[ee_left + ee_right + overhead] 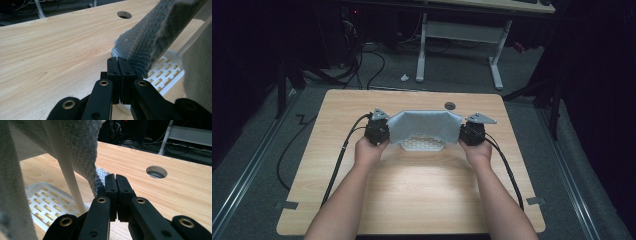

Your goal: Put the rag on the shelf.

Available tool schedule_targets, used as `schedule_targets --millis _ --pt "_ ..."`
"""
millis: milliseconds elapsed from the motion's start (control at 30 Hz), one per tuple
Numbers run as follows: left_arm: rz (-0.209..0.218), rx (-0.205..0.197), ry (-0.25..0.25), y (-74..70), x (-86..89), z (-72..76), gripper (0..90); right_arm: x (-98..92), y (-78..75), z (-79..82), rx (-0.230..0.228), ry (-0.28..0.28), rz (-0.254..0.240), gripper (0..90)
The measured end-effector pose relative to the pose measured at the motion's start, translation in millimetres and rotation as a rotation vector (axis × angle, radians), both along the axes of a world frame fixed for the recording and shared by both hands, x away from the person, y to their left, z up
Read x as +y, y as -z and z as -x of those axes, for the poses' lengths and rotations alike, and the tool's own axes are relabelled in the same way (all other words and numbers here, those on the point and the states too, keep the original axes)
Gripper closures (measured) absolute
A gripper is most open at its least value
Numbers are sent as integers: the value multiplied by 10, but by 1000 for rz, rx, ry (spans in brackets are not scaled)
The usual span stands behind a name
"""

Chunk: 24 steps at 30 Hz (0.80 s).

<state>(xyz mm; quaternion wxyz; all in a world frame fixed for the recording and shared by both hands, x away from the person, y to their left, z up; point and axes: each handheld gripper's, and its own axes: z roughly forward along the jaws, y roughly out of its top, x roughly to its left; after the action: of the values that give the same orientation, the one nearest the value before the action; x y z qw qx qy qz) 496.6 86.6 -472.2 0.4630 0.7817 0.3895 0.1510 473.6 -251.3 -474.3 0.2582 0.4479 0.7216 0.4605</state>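
Cloth: a grey textured cloth (424,126) hangs stretched between the two grippers at the frame's centre, draped over a white slotted rack (423,143) on the wooden table (412,195).
Left gripper: left gripper (377,131), left of the cloth, has its jaws pressed together, pinching the cloth's edge; in the left gripper view the fabric (150,42) rises toward the upper right.
Right gripper: right gripper (472,132), right of the cloth, is likewise clamped on the cloth's other edge.
Table hole: a round hole (450,105) lies just beyond the cloth.
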Motion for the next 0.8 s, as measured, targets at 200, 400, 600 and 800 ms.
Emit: schedule_targets --millis 200,400,600,800 --pt "14 7 -34 -15 14 -12 806 -38 58 28 9 9 -11 877" --pt "17 -3 -55 -58 79 -6 755 -115 64 38 16 25 -25 781" --pt "5 -38 -109 -125 191 21 699 -200 -22 52 -6 30 -36 746" --pt "22 -52 -133 -180 309 50 662 -298 -101 86 -23 49 -24 729"
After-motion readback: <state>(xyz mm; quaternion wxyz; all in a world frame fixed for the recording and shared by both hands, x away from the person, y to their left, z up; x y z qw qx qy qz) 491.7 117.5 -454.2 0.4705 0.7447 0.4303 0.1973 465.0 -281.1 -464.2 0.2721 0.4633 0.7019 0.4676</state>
